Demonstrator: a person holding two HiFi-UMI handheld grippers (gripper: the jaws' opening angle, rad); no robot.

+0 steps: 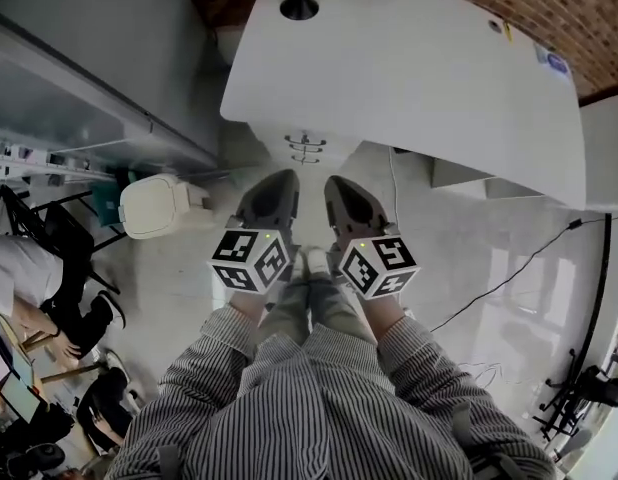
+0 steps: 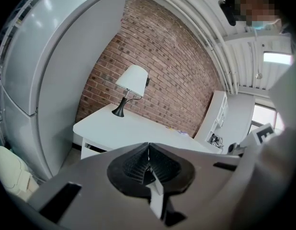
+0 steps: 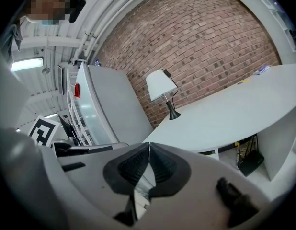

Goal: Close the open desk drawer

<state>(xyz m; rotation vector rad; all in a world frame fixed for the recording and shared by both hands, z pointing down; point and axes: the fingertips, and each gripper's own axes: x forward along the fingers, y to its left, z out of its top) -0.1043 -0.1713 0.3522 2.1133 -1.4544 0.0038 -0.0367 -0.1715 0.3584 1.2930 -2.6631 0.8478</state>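
Grey-and-white pinstriped sleeves cover both arms. The left gripper and right gripper are grey plastic, each with a black-and-white marker cube and black ribbed pads.

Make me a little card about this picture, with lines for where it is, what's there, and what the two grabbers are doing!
place: room with a brick wall
desk: white desk, in front of the person
lamp: white-shaded lamp, standing on the desk by the wall
drawer: probably the panel under the desk top; cannot tell how far open
left gripper: jaws together, holding nothing, not touching the desk
right gripper: jaws together, holding nothing, not touching the desk
on the floor: cream bin, to the person's left
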